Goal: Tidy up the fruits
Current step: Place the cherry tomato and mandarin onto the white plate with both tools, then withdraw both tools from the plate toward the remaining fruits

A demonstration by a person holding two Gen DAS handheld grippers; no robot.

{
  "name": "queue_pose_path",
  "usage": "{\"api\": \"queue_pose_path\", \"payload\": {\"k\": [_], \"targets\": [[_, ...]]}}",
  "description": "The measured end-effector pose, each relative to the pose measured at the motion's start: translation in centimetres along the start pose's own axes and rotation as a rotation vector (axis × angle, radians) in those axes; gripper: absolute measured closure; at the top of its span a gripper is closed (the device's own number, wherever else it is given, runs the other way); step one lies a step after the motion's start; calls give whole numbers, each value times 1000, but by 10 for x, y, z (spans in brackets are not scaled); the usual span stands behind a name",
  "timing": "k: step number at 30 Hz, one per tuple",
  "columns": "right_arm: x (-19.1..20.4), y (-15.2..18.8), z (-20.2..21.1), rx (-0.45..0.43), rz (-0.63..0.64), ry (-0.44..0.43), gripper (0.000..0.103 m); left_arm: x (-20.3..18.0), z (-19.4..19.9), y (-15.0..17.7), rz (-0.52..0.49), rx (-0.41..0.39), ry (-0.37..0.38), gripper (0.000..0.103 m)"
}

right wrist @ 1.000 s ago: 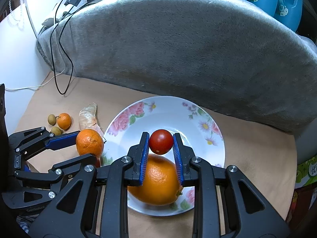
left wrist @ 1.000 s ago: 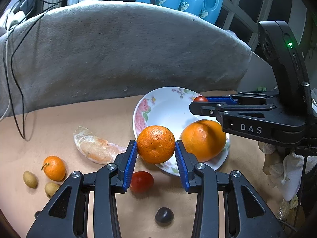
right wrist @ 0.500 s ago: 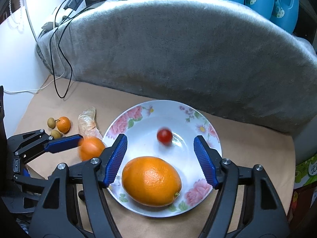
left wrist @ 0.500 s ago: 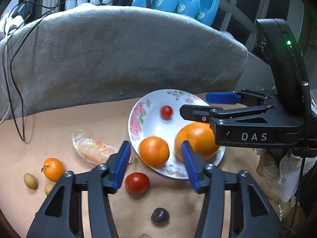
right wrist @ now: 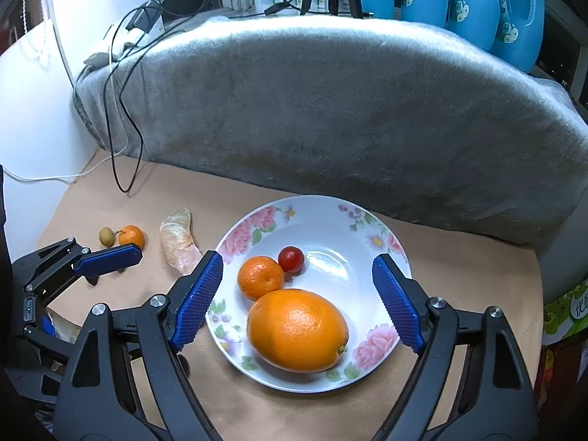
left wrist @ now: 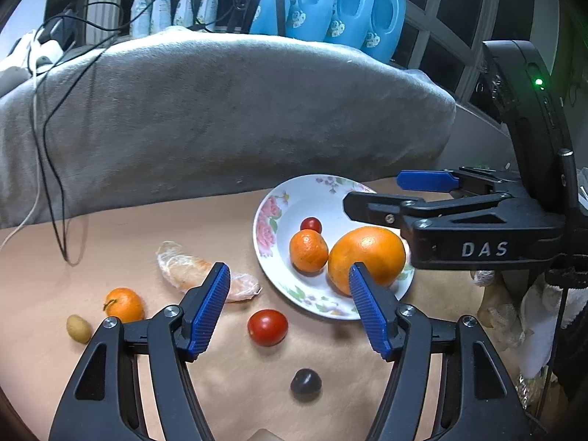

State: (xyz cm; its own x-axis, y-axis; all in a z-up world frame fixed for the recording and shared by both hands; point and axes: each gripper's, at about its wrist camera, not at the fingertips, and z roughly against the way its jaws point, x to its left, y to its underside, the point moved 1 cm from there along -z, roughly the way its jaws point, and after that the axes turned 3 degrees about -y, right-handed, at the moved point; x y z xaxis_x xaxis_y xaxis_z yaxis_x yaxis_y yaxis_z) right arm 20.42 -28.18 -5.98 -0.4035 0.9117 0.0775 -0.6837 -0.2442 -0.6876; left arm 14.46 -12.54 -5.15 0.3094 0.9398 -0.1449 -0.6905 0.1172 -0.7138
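Below the left gripper [left wrist: 288, 308], just toward the camera from its blue pads, a tomato [left wrist: 267, 327] lies loose on the table [left wrist: 128, 235]; jaws wide, just been opening, holding nothing. From the right wrist, the right gripper [right wrist: 297, 297] straddles the plate [right wrist: 330, 220], jaws wide, just opened, empty, over orange [right wrist: 297, 330], mandarin [right wrist: 260, 277] and cherry tomato [right wrist: 291, 259].

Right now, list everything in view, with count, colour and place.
plate: one, white, floral rim, on the table
large orange: one, on plate, near edge
mandarin: one, orange, on plate
cherry tomato: one, red, on plate
loose tomato: one, red, on table
small mandarin: one, orange, on table
peeled segment: one, pale orange, on table
dark fruit: one, on table
blanket: one, grey, behind
detergent jugs: several, blue, rear
left gripper: jaws open, empty
right gripper: jaws open, empty
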Motion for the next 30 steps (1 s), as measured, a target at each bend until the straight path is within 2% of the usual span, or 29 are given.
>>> {"api": "queue_pose_path", "payload": {"k": [15, 30], "targets": [[38, 13, 22, -32, 18, -54, 17, 42, 30, 18, 45, -20, -73, 36], [78, 47, 16, -1, 49, -111, 17, 102, 48, 73, 149, 31, -173, 36]]}}
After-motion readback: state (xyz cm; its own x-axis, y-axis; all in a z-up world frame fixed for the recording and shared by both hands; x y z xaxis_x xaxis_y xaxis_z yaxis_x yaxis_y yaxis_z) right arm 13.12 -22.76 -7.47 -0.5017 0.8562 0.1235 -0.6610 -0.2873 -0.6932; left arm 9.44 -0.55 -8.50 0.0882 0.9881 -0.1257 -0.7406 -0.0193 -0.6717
